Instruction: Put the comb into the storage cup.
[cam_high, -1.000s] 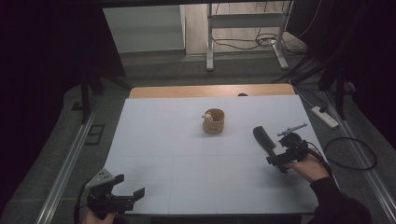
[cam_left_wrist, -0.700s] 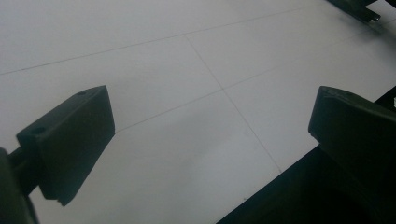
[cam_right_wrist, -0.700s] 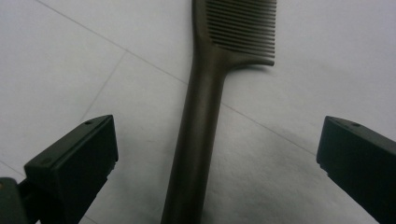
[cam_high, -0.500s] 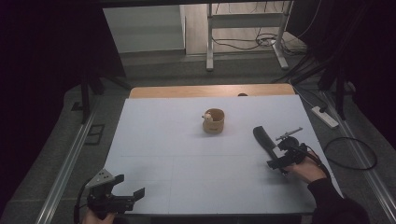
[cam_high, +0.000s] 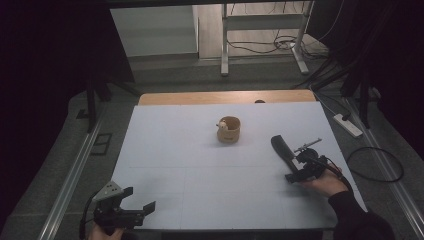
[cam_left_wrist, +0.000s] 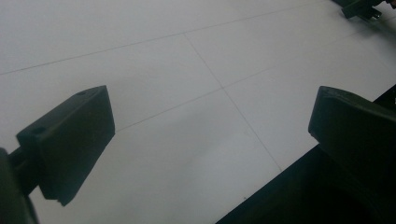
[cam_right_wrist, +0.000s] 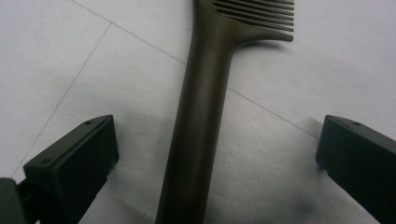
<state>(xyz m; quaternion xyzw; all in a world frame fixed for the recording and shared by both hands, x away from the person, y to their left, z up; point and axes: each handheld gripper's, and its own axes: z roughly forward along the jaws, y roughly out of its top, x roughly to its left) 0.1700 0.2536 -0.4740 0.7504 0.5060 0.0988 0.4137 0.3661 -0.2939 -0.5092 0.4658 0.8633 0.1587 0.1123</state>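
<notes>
the dark comb (cam_right_wrist: 198, 116) is lying flat on the white table (cam_high: 175, 150), on the right side of it, with its handle running toward the person and its teeth pointing away. in the right gripper view the handle is sitting between the two black jaws, touching neither; the jaws are standing wide apart on either side of it. the right gripper (cam_high: 289, 167) is hovering right over that handle end in the high view, held in the person's right hand (cam_high: 327, 184) near the table's right edge.

judging from this, the step in hand looks like the approach for a grasp on the comb: the tool is lined up along the handle but is not yet clamping anything. the next move is probably calling for a small drop toward the table and then bringing the jaws together across the handle, keeping it centred so the comb is not skidding sideways on the smooth surface.

farther out, a small tan cup (cam_high: 229, 130) is standing upright near the middle of the table, well apart from the comb, with something pale at its rim that is too small to make out. the left gripper (cam_high: 136, 209) is resting at the near left corner, jaws apart and holding nothing, over bare table.
</notes>
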